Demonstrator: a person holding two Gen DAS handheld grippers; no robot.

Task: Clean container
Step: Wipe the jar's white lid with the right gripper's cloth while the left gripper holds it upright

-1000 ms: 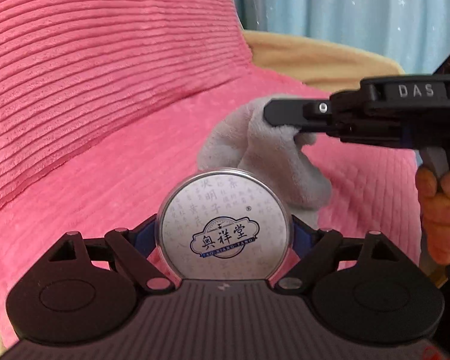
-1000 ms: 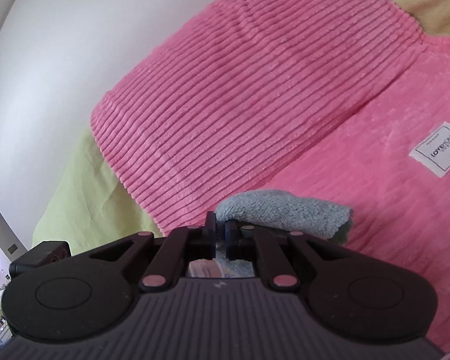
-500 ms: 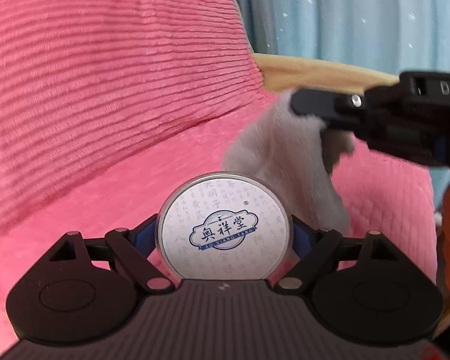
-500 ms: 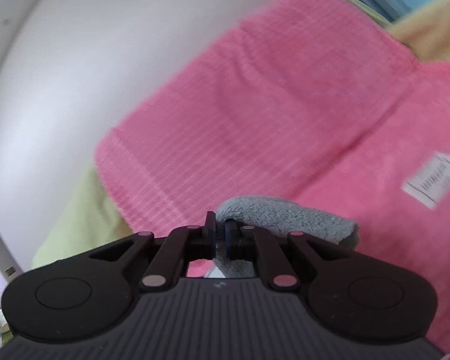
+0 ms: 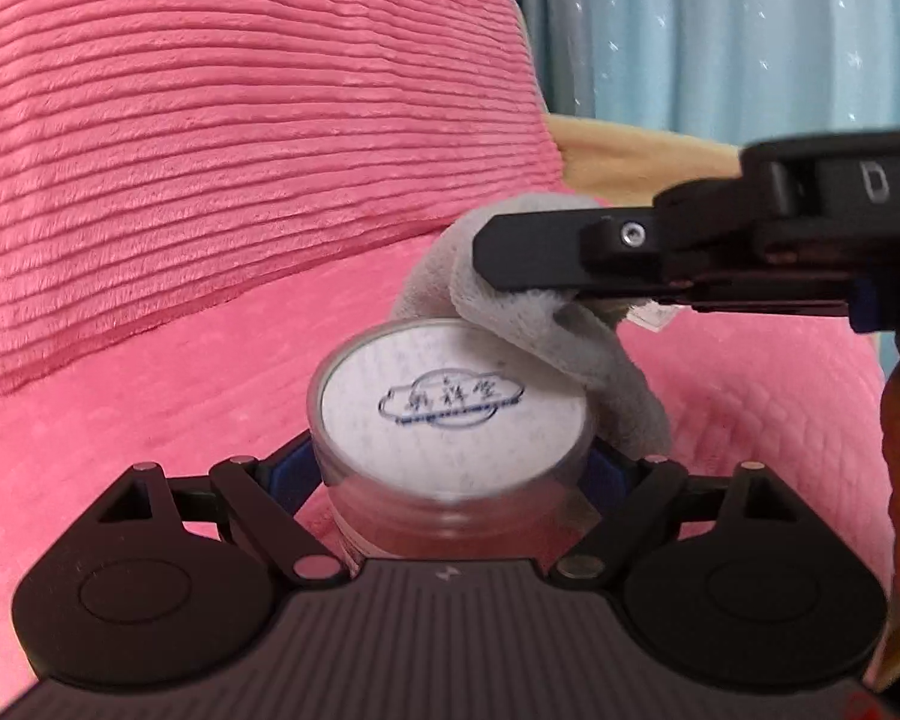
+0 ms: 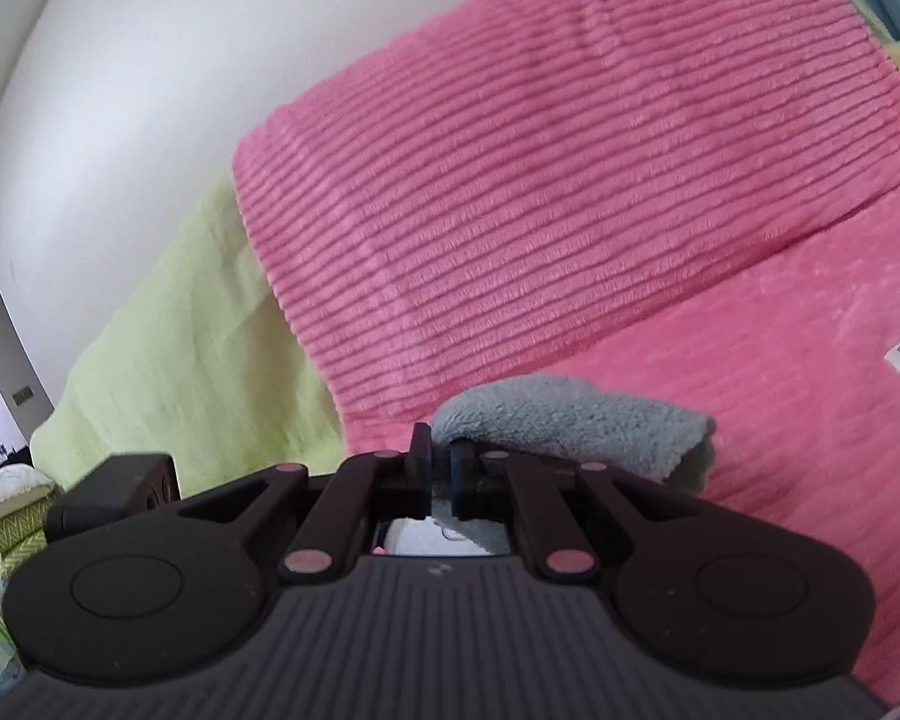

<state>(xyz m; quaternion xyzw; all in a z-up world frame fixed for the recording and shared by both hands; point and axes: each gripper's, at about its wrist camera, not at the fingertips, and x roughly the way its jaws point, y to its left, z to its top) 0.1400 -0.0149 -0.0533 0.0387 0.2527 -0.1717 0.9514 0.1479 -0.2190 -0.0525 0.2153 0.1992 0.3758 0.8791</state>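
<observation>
- Left wrist view: your left gripper has its jaws around a clear round jar, one blue pad at each side of it; the jaws are easing apart at this moment, yet the pads sit against the jar's wall. The jar's white lid, with a blue emblem, faces the camera and is slightly blurred.
- Same view: your right gripper reaches in from the right edge, jaws clenched on a grey cloth. The cloth hangs down and touches the upper right rim of the jar lid. Behind lie a pink ribbed cushion and a pale blue curtain.
- Right wrist view: the right gripper pinches the cloth, which bunches to the right of the jaws. A sliver of the white lid shows just beneath them. A green sheet lies left of the pink cushion.
</observation>
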